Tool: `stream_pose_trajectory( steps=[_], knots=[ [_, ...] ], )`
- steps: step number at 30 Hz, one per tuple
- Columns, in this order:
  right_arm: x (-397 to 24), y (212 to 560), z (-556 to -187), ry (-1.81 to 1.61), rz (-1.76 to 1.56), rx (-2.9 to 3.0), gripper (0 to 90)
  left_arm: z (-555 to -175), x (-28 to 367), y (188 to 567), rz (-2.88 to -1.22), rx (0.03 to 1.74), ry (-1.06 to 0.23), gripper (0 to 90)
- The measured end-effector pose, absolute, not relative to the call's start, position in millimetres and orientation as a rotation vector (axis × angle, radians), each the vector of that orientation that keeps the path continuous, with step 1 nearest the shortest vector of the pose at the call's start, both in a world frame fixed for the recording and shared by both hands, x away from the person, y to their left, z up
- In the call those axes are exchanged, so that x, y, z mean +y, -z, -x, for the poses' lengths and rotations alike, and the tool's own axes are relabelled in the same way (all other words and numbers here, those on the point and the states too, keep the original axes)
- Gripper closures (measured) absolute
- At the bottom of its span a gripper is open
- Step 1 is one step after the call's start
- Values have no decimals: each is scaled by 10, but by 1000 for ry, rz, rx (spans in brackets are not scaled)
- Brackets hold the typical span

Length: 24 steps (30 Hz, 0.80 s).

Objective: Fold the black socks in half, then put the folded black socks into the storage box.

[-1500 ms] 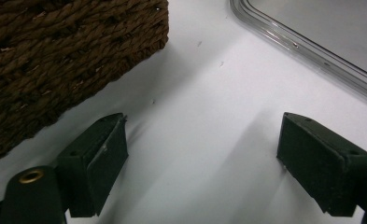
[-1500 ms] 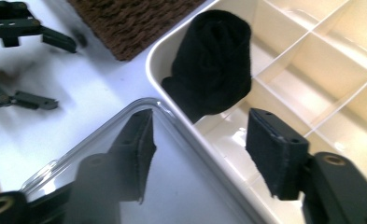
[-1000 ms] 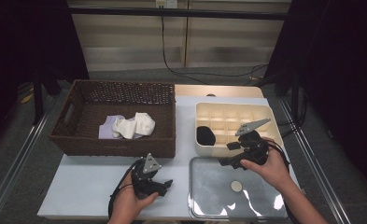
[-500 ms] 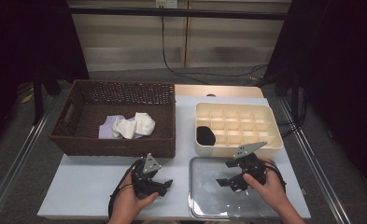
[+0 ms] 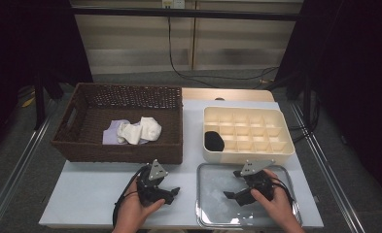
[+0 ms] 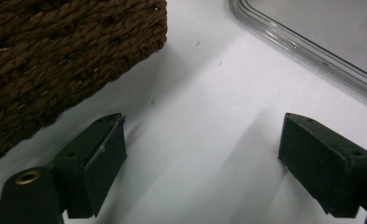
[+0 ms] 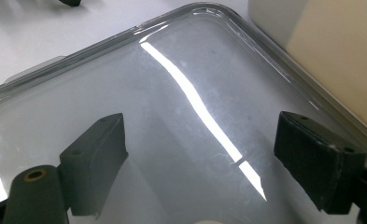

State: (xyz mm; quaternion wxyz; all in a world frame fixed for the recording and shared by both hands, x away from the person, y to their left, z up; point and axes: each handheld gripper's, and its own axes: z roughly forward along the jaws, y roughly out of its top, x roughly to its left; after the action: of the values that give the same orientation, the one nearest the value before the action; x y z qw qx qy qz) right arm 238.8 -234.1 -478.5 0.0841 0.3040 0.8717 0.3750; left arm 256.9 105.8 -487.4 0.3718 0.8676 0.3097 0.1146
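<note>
**Right gripper low over the tray, jaws wide – pickup not yet made**

The right gripper (image 5: pixel 233 197) hung just above the metal tray (image 5: pixel 213 216) at the near right of the table (image 5: pixel 89 194). Its jaws had just been opening and stood wide apart, with nothing between them. The right gripper view showed bare, shiny tray floor between the two pads (image 7: pixel 102 149). A pale sliver (image 7: pixel 212 221) sat at the bottom edge of that view, below the jaws. I took it for a small light piece lying on the tray, though too little of it showed to be sure.

The left gripper (image 5: pixel 170 193) rested on the table just beside the front wall of the wicker basket (image 5: pixel 120 151). Its jaws were also spread and empty, and it was well clear of the work.

The basket held some pale bundled cloths (image 5: pixel 137 130). The cream divider box (image 5: pixel 249 152) stood just behind the tray, with one dark item (image 5: pixel 214 141) in its near-left cell.

My reading of the step was a reach for the piece on the tray. To do it well:
- Draw the jaws back until the piece sits squarely between the pads.
- Lower until the tips nearly touch the tray floor – a flat piece on slick metal may skate away.
- Close slowly and evenly.
- Check the hold before lifting.
- Keep the left gripper parked.
</note>
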Motion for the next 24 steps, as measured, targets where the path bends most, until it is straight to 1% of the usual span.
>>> stream_pose_trajectory(
  steps=[9,24],
  knots=[
    [-2317,4840,-2301,-1091,-833,2544,142,-2570,1059,4874,-2226,792,-296,135],
    [-2319,4846,-2302,-1099,-832,2541,140,-2570,1059,4874,-2229,789,-296,134]
  ],
)
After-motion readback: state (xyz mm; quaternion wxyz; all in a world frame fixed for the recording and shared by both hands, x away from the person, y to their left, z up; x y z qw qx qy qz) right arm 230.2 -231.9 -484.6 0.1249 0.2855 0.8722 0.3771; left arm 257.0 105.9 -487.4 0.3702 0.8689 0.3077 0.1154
